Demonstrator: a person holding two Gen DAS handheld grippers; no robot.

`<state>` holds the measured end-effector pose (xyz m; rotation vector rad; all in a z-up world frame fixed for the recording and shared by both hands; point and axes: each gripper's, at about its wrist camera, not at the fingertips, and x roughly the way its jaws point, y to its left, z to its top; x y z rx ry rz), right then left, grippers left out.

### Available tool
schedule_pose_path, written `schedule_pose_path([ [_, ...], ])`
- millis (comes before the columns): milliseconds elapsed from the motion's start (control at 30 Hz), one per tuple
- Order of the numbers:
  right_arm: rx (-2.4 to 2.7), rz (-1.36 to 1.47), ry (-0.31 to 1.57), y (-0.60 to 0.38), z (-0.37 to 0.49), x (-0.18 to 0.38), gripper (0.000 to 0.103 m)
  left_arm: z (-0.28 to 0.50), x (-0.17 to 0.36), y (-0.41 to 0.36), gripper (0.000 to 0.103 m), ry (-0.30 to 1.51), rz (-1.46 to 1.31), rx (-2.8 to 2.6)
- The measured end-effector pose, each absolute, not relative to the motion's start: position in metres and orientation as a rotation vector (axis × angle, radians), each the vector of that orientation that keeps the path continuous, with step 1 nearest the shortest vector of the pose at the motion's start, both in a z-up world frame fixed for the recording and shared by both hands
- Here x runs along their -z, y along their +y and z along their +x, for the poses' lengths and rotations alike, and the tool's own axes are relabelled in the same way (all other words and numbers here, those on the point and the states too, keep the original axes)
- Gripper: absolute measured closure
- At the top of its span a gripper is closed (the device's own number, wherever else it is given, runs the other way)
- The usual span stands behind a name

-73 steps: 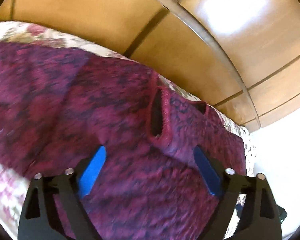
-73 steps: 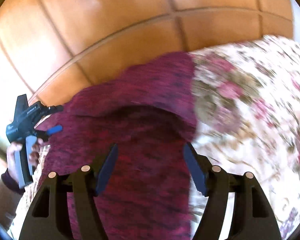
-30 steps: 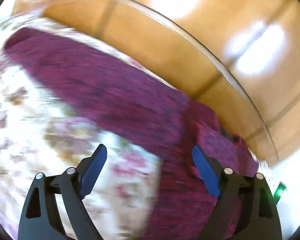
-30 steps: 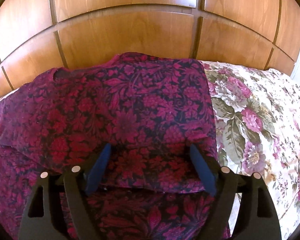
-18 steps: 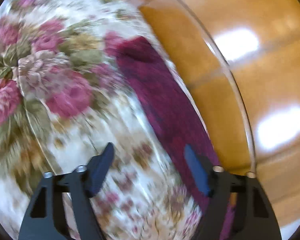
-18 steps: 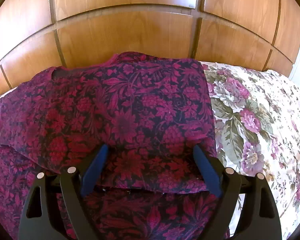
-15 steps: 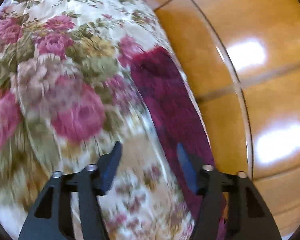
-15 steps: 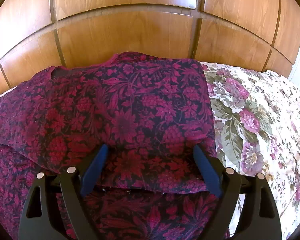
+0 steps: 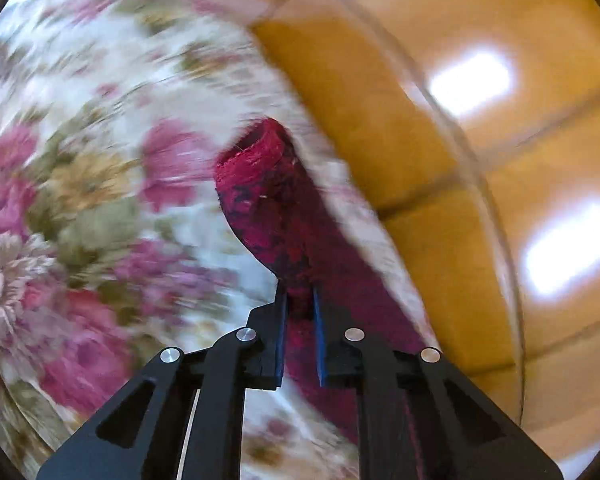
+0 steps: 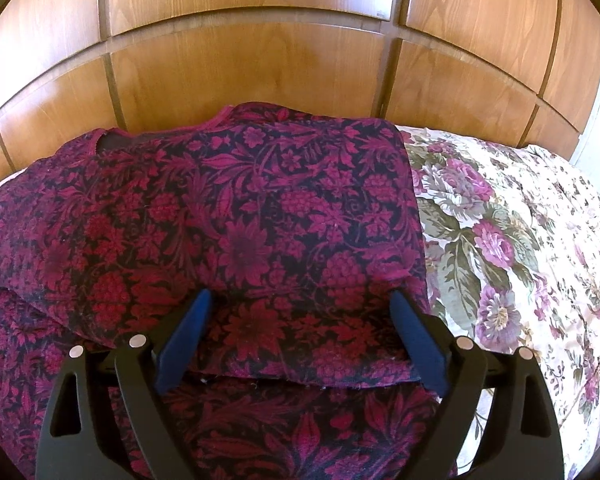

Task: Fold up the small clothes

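1. Nearest in the left wrist view, the left gripper [image 9: 299, 304] has snapped from wide apart a second ago to clamped tight on the sleeve [image 9: 260, 196] of the crimson-and-black floral knit top. The blue pads [image 9: 281, 336] pinch the cloth just beside its open cuff end.
2. That grab means the fold can go on: the sleeve is in hand, likely to be carried across onto the body of the top.
3. In the right wrist view, the right gripper [image 10: 298, 320] hovers over the top [image 10: 236, 216] with its jaws easing wider, nothing pinched; one layer already lies doubled over, its raw edge just under the fingers.
4. The knit looks soft and limp, dense with flowers, with a rounded neckline at the far left of the top.
5. Around the top spreads the cream bedspread printed with pink roses and green leaves [image 10: 512, 248], a little rumpled on the right of the top.
6. Beyond the top stands the glossy honey-brown wooden panelled headboard [image 10: 260, 64], hard and smooth, catching bright reflections.
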<state>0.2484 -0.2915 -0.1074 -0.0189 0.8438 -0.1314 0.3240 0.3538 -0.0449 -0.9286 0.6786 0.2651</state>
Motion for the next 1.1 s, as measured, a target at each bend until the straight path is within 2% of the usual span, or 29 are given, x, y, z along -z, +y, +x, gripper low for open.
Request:
schedule_pose_path([
  [200, 0.133, -0.021, 0.842, -0.291, 0.248, 0.107, 0.013, 0.334, -0.009, 0.253, 0.093, 0.638, -0.700, -0.014],
  [333, 0.131, -0.019, 0.841, -0.292, 0.248, 0.108, 0.013, 0.345, -0.017, 0.174, 0.093, 0.671, -0.554, 0.110],
  [600, 0.126, 0.000, 0.839, -0.297, 0.248, 0.108, 0.013, 0.375, 0.013, 0.053, 0.093, 0.818, -0.425, 0.269],
  [867, 0.123, 0.006, 0.838, -0.298, 0.249, 0.109, 0.013, 0.394, 0.038, 0.010, 0.093, 0.904, -0.342, 0.230],
  [900, 0.123, 0.006, 0.838, -0.298, 0.249, 0.108, 0.013, 0.392, 0.036, 0.008, 0.088, 0.901, -0.339, 0.224],
  [933, 0.123, 0.006, 0.838, -0.298, 0.249, 0.108, 0.013, 0.392, 0.036, 0.005, 0.076, 0.900, -0.337, 0.225],
  [967, 0.123, 0.006, 0.838, -0.298, 0.249, 0.108, 0.013, 0.391, 0.037, 0.000, 0.069, 0.898, -0.339, 0.230],
  [1000, 0.123, 0.006, 0.838, -0.298, 0.249, 0.108, 0.013, 0.388, 0.035, 0.000, 0.054, 0.892, -0.346, 0.233],
  [1033, 0.123, 0.006, 0.838, -0.298, 0.249, 0.108, 0.013, 0.384, 0.030, -0.001, 0.046, 0.883, -0.350, 0.234],
  [1100, 0.122, 0.008, 0.838, -0.298, 0.249, 0.108, 0.013, 0.373, 0.025, -0.002, 0.046, 0.862, -0.351, 0.220],
])
